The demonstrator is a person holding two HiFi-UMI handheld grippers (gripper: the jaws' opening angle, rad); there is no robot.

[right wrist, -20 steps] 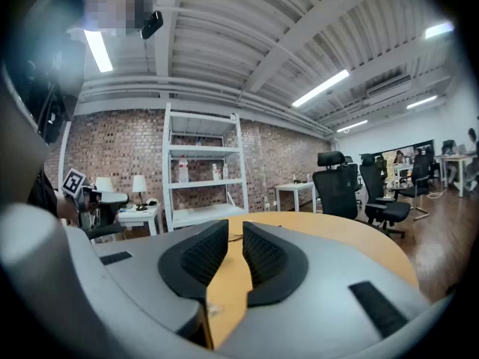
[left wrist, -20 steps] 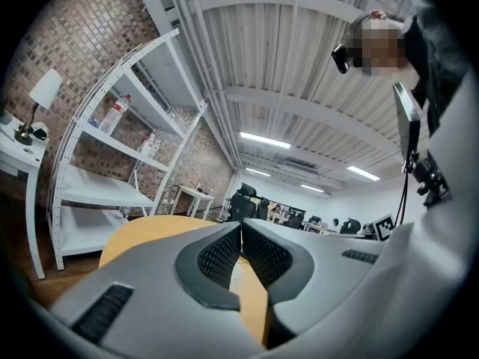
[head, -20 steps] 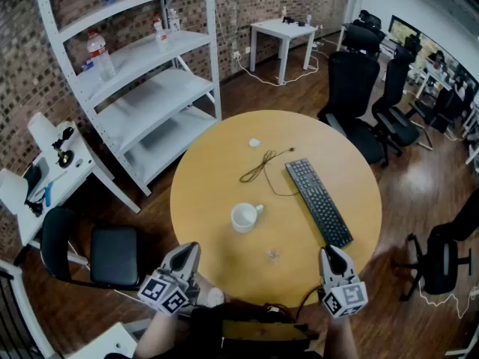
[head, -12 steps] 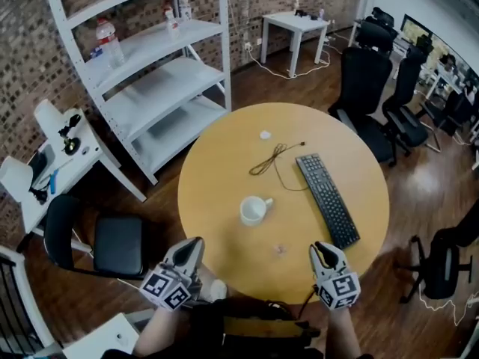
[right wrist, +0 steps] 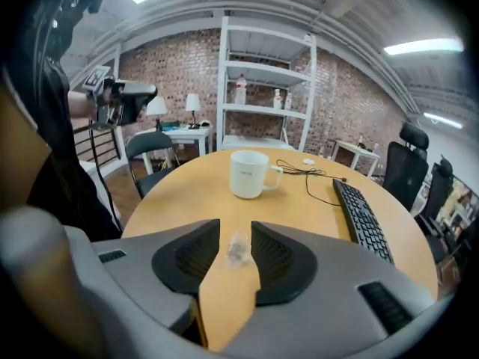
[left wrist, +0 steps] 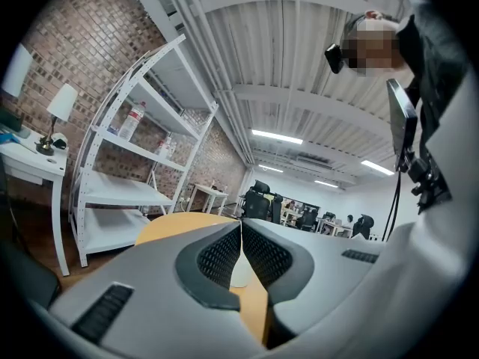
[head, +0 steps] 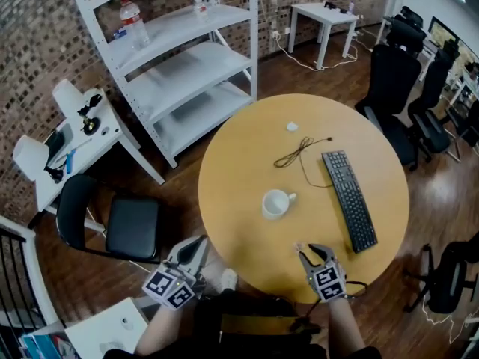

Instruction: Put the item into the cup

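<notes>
A white mug point(head: 277, 203) stands upright near the middle of the round wooden table point(head: 239, 170). In the right gripper view the mug point(right wrist: 249, 173) is straight ahead, past the jaws. The item point(right wrist: 238, 250), a small clear crumpled piece, lies on the table near its front edge. My right gripper point(head: 310, 252) is low over that spot and open point(right wrist: 236, 239), with the item in the gap between its pads and a little room on each side. My left gripper point(head: 196, 247) hangs off the table's left front edge, its pads pressed together point(left wrist: 241, 234) on nothing.
A black keyboard point(head: 350, 199) lies right of the mug, with a thin black cable point(head: 299, 154) and a small white object point(head: 292, 126) behind it. Left of the table stand a black chair point(head: 127, 223), white shelving point(head: 187, 73) and a small white side table point(head: 71, 137). Office chairs point(head: 400, 88) stand at the right.
My right gripper has moved forward and left over the table edge, so the item now lies between its jaws. The left gripper stays shut beside the table. The head view has shifted.
</notes>
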